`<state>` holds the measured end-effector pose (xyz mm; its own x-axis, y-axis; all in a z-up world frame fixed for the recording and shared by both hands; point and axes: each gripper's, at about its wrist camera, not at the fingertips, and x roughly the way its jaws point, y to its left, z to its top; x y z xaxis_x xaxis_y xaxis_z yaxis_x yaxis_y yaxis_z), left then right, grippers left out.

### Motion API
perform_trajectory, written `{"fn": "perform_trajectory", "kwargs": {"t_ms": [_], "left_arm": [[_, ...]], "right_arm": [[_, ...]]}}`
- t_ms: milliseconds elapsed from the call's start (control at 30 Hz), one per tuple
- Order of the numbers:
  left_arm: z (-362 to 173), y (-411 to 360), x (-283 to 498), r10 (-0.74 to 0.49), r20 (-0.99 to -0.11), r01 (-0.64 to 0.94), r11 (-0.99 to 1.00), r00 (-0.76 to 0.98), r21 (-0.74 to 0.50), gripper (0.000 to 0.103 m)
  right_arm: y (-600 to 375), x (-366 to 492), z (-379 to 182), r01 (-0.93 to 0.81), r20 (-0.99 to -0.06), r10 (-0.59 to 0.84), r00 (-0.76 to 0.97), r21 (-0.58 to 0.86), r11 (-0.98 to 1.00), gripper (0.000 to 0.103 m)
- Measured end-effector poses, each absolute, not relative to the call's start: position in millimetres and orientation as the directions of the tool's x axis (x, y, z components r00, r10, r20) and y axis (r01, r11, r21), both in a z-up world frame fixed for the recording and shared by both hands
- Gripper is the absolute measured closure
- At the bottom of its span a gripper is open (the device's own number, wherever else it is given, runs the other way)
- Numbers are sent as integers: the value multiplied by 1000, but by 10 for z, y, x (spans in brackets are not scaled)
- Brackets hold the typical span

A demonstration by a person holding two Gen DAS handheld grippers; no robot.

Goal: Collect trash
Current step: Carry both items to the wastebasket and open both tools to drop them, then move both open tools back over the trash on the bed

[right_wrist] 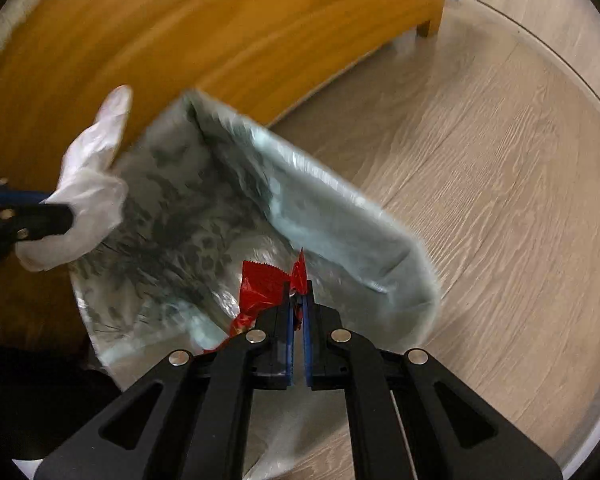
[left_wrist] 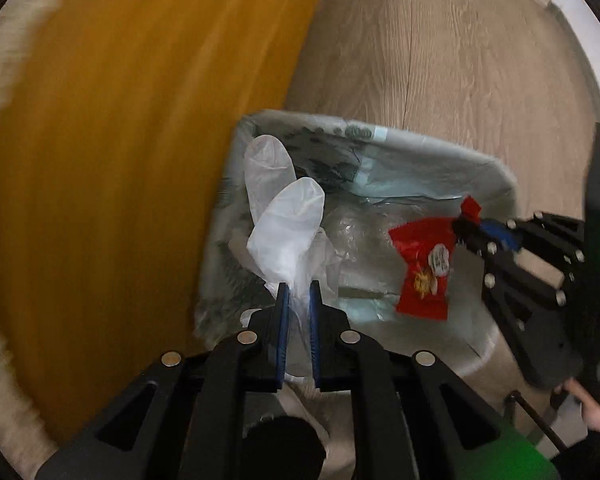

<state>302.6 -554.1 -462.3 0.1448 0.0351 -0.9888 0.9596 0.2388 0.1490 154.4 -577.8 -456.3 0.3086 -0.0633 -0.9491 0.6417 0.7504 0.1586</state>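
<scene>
A trash bin lined with a clear plastic bag stands on the wood floor; it also shows in the right wrist view. My left gripper is shut on a white disposable glove and holds it over the bin's left rim; the glove also shows in the right wrist view. My right gripper is shut on a red snack wrapper and holds it above the bin's opening. The wrapper hangs from the right gripper in the left wrist view.
An orange-brown wooden furniture panel stands close behind and left of the bin, with its foot on the floor. Light wood flooring spreads to the right. A baseboard and white cabinet lie at the far right.
</scene>
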Motion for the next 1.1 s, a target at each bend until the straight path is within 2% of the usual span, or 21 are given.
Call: {"fn": "perform_trajectory", "kwargs": {"t_ms": [100, 133, 167, 200, 233, 267, 300, 333, 400, 533, 600, 667, 833, 1000, 1100], "left_arm": [[-4892, -5572, 3059, 48, -993, 962, 244, 111, 120, 94], [-4970, -5591, 3073, 43, -992, 960, 250, 116, 124, 90], [-5010, -5566, 3075, 45, -991, 956, 259, 130, 137, 85], [-5041, -5558, 3106, 50, -989, 952, 269, 137, 146, 76], [-5085, -5554, 3112, 59, -990, 954, 266, 127, 139, 66], [-5114, -5547, 3108, 68, -990, 956, 259, 123, 137, 61], [-5119, -5512, 3141, 75, -989, 956, 257, 128, 143, 56], [-5115, -5471, 3176, 77, -988, 954, 262, 132, 148, 56], [-5109, -5418, 3240, 88, -986, 946, 282, 139, 158, 54], [-5050, -5382, 3336, 104, -988, 931, 336, 112, 141, 43], [-5014, -5366, 3296, 107, -989, 931, 339, 105, 135, 42], [-4882, -5308, 3264, 97, -990, 932, 337, 105, 132, 42], [-4568, -5212, 3214, 72, -995, 918, 388, 65, 88, 32], [-4180, -5111, 3128, 5, -999, 907, 419, 54, 51, 32], [-3833, -5062, 3060, -95, -995, 903, 430, 39, -5, 32]], "right_arm": [[-5692, 1549, -4704, 640, -957, -37, 288, 163, 751, 98], [-5638, 1562, -4750, 634, -963, -35, 266, 148, 759, 98], [-5590, 1563, -4782, 630, -970, -36, 240, 127, 766, 92], [-5567, 1544, -4803, 630, -974, -43, 221, 109, 769, 92], [-5540, 1538, -4798, 623, -974, -63, 217, 89, 777, 85], [-5511, 1533, -4770, 620, -973, -85, 213, 68, 782, 68], [-5502, 1522, -4746, 620, -972, -102, 213, 53, 783, 58], [-5488, 1502, -4711, 618, -969, -116, 218, 46, 785, 52], [-5481, 1472, -4632, 616, -964, -139, 229, 32, 787, 52], [-5584, 1380, -4492, 647, -962, -139, 236, 49, 761, 52], [-5612, 1324, -4358, 655, -960, -144, 239, 50, 754, 52], [-5652, 1272, -4236, 652, -957, -155, 246, 45, 757, 52], [-5730, 1166, -3886, 648, -946, -194, 259, 22, 761, 52], [-5860, 1079, -3476, 629, -927, -268, 264, -46, 776, 51], [-5893, 1023, -3165, 624, -907, -321, 273, -87, 777, 47]]}}
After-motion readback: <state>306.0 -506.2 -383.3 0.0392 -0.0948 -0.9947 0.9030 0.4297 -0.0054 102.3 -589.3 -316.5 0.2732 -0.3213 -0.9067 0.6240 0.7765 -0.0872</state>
